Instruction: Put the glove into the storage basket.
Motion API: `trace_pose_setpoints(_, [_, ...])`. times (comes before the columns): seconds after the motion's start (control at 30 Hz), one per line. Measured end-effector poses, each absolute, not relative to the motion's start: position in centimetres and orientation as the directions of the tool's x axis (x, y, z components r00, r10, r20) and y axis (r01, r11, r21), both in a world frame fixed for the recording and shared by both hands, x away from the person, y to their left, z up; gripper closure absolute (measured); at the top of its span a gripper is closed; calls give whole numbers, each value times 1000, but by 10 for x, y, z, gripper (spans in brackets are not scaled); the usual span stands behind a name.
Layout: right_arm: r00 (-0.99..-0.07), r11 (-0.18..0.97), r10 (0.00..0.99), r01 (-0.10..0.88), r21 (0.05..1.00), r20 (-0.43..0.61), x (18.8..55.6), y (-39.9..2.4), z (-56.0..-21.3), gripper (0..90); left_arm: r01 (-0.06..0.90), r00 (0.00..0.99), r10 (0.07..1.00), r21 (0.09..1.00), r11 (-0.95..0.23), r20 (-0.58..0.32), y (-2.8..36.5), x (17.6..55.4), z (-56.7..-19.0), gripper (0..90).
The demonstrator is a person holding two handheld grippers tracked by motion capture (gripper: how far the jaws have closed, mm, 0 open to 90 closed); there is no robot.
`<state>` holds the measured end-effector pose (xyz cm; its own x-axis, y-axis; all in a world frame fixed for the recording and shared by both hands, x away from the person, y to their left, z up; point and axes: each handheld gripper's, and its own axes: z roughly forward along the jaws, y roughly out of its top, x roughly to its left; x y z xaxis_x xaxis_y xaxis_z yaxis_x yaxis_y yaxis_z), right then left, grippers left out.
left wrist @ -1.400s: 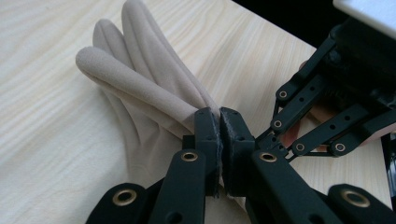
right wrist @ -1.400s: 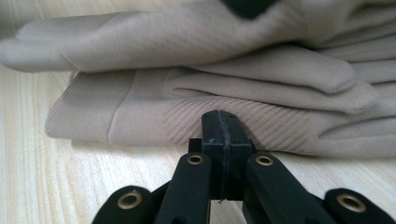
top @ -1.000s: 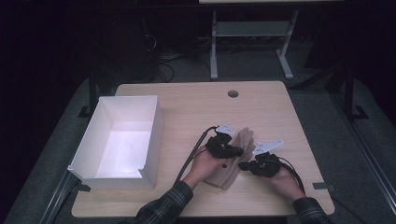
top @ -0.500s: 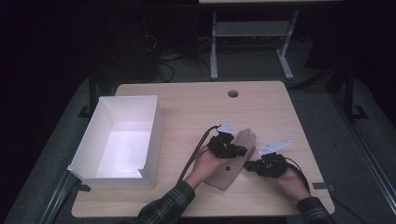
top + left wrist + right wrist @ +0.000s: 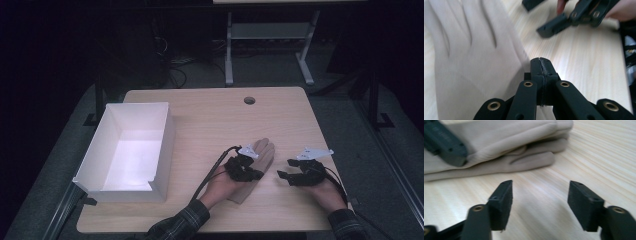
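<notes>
Your right gripper (image 5: pixel 284 176) has drawn off the glove (image 5: pixel 262 152), jaws spread; left gripper (image 5: pixel 256 174) stays clenched at its edge, so regrasp next.

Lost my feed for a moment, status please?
Left hand-held gripper shut, over beige glove. Right hand-held gripper open, empty, beside it. White box far left.

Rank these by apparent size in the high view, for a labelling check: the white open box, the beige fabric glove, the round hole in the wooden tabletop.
1. White open box, largest.
2. Beige fabric glove, partly covered by the left gripper.
3. Round hole, smallest.
</notes>
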<state>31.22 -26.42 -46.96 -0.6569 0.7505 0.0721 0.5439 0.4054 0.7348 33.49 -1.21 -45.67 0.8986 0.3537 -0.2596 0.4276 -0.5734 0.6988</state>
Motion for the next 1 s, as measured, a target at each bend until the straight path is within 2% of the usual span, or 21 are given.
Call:
trace_pose_setpoints(0.1, [-627,394,776,565,725,67,315,-267,-474,279,426,899,359,682,-594,-249,-9,335,-461,896])
trace_pose_setpoints(0.33, [-585,394,811,568,723,18,319,-271,-479,218,410,906,366,668,-621,-215,4,330,-459,896])
trace_pose_setpoints(0.6, [-580,390,815,554,735,5,320,-272,-482,175,396,909,377,648,-651,-177,28,326,-454,897])
trace_pose_setpoints(0.8, [-573,374,819,577,726,33,322,-274,-482,150,402,904,386,669,-626,-182,38,327,-445,895])
trace_pose_setpoints(0.93, [-572,375,819,578,725,32,322,-274,-482,149,384,910,379,689,-614,-170,42,330,-431,794])
trace_pose_setpoints(1.0, [-574,376,818,576,725,31,322,-274,-482,149,377,910,385,695,-612,-155,44,333,-426,707])
